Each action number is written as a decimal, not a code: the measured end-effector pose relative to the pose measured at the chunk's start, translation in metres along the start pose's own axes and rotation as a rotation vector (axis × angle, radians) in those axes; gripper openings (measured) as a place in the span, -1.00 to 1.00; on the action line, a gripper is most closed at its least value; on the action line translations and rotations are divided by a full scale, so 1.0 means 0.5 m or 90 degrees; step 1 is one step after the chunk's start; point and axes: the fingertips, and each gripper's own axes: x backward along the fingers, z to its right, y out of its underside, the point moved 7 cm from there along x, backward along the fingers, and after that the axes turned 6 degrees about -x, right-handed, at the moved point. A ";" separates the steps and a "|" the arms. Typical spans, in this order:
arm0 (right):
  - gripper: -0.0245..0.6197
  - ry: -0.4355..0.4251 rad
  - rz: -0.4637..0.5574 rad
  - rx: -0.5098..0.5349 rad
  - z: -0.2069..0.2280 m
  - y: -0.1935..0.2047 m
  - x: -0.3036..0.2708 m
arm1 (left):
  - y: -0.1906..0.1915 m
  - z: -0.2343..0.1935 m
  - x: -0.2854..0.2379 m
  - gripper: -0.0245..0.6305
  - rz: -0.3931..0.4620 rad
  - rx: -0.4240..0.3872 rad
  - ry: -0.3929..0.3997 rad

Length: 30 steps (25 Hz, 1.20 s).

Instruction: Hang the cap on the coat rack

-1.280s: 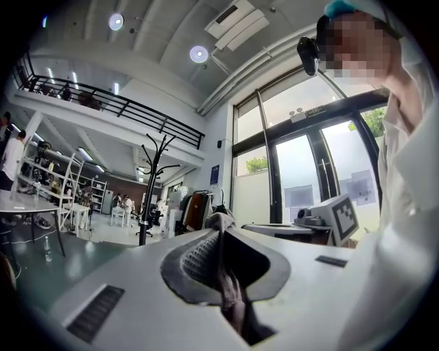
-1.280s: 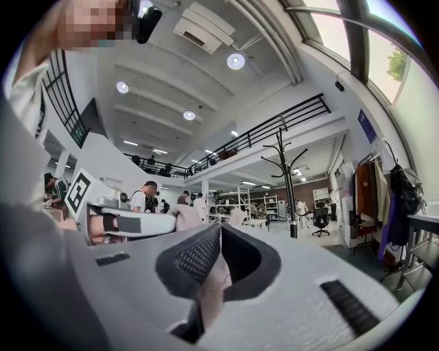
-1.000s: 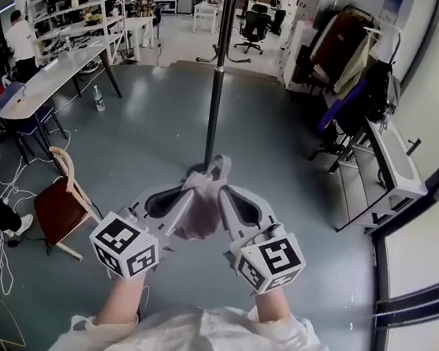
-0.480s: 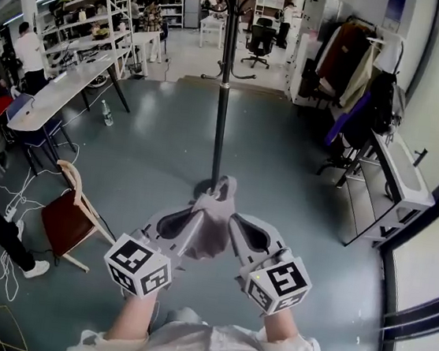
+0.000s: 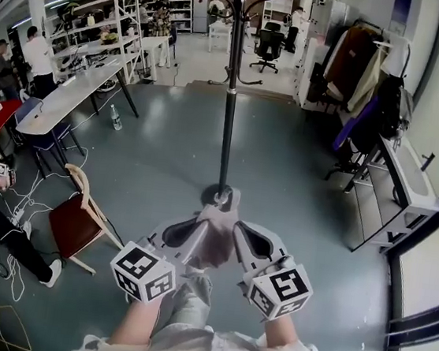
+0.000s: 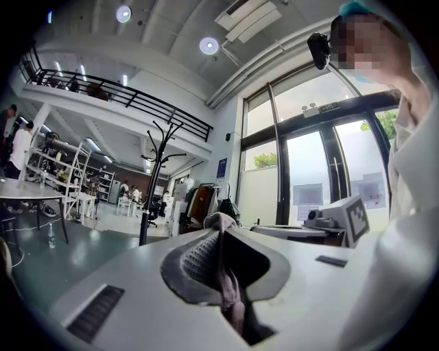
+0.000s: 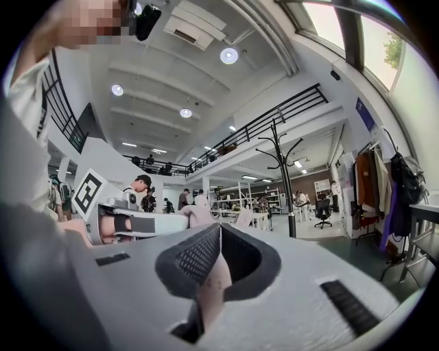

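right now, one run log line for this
left gripper: shut on cap | right gripper: shut on cap | coat rack: ahead, cap not hung

The cap point(image 5: 214, 238) is pale pink, the coat rack point(image 5: 229, 108) black. The left gripper point(image 6: 221, 236) and right gripper point(image 7: 219, 233) are light grey, with black-and-white square markers point(image 5: 143, 271).

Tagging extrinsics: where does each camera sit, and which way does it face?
Head view: on the head, steeply down; left gripper, right gripper, cap, coat rack, forearms.
Left gripper view: on that gripper, along fingers pinching the cap; sleeve at right.
Right gripper view: on that gripper, along fingers pinching the cap.
Shared: cap, coat rack.
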 end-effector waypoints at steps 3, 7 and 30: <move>-0.91 0.015 0.002 0.004 0.016 -0.002 -0.011 | -0.002 -0.011 -0.015 -0.84 0.006 -0.007 0.003; -0.91 0.036 -0.001 0.005 0.052 -0.003 -0.026 | -0.002 -0.023 -0.052 -0.84 0.013 -0.006 0.019; -0.91 0.056 0.025 0.044 0.205 -0.067 -0.287 | -0.043 -0.277 -0.244 -0.84 0.038 -0.008 0.058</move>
